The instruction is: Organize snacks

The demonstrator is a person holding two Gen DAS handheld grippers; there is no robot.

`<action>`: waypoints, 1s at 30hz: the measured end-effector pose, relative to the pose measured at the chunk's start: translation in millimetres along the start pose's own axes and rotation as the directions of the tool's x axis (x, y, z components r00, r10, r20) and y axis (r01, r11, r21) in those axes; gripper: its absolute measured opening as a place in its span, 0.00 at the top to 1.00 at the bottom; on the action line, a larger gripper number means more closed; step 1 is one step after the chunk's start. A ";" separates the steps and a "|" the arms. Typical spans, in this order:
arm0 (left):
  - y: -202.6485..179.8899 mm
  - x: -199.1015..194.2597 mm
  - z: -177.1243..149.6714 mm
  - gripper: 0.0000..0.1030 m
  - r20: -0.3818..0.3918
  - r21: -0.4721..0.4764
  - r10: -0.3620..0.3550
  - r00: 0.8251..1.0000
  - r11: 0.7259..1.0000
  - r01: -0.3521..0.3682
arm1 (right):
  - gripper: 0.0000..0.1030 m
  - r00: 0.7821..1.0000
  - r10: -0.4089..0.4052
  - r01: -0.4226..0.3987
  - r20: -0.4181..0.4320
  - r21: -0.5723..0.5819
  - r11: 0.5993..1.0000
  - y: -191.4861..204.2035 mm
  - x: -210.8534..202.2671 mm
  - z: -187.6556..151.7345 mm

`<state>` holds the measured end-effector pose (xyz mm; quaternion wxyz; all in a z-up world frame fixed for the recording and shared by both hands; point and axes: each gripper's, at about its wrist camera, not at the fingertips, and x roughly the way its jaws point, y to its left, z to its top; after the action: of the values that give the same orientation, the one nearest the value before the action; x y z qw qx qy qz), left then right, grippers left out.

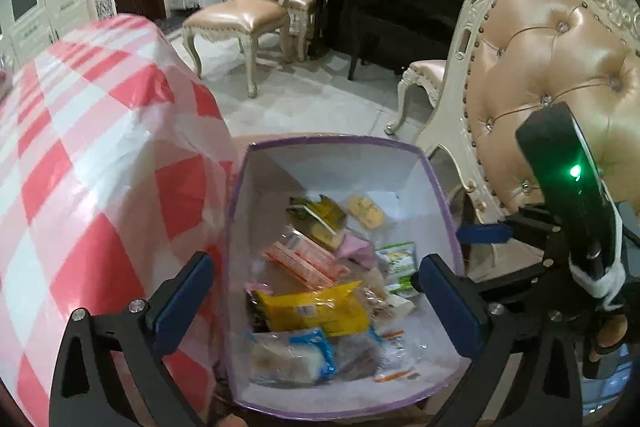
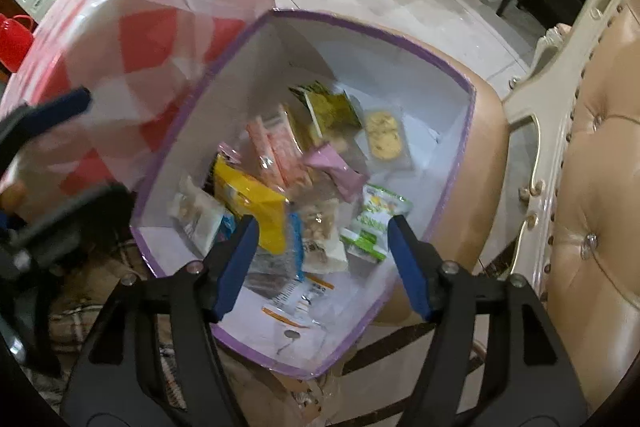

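A white box with a purple rim (image 1: 340,141) (image 2: 460,75) stands on a tan chair seat (image 2: 484,131). Several snack packets lie loose in it: a yellow one (image 1: 316,311) (image 2: 256,207), an orange-striped one (image 1: 304,263) (image 2: 276,151), a green-and-white one (image 1: 396,259) (image 2: 380,215), a clear pack of cookies (image 1: 366,211) (image 2: 384,135) and a pink one (image 2: 336,167). My left gripper (image 1: 316,267) hangs over the box, jaws wide open and holding nothing. My right gripper (image 2: 323,227) is also open over the box, its pads clear of the packets below.
A table under a red-and-white checked cloth (image 1: 80,147) (image 2: 140,27) presses against the box's left side. The tufted chair back (image 1: 560,87) rises on the right. Another chair (image 1: 248,15) and a black piano (image 1: 392,7) stand across the tiled floor.
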<state>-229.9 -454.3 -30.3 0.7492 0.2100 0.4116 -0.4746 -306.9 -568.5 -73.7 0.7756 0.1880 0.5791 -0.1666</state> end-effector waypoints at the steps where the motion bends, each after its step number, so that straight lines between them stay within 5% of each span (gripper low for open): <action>1: -0.3 -0.9 -0.3 0.00 0.007 0.008 0.021 1.000 1.000 -0.021 | 0.32 1.000 -0.004 0.004 -0.009 0.001 1.000 1.0 3.3 -2.1; 8: 2.9 -6.4 -3.5 0.00 0.007 -0.004 0.153 0.988 0.988 -0.153 | 0.32 0.999 -0.013 0.013 -0.044 -0.003 1.000 6.4 19.9 -16.7; 12: 11.5 0.4 -10.0 0.00 -0.035 -0.034 0.111 0.993 0.993 -0.113 | 0.32 0.999 -0.017 0.017 -0.041 -0.003 1.000 8.5 24.7 -23.3; 15: 10.0 0.4 -12.8 0.00 -0.033 -0.019 0.168 0.985 0.986 -0.168 | 0.32 0.999 0.002 -0.001 -0.048 0.012 1.000 10.2 26.0 -24.1; 30: 4.8 1.0 -17.8 0.00 -0.034 0.013 0.181 0.983 0.984 -0.180 | 0.32 0.999 -0.005 0.007 -0.053 0.040 0.999 9.8 31.0 -26.6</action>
<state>-232.8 -440.0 -41.7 0.7807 0.2585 0.4015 -0.4031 -316.0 -548.3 -109.4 0.7556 0.2061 0.5965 -0.1754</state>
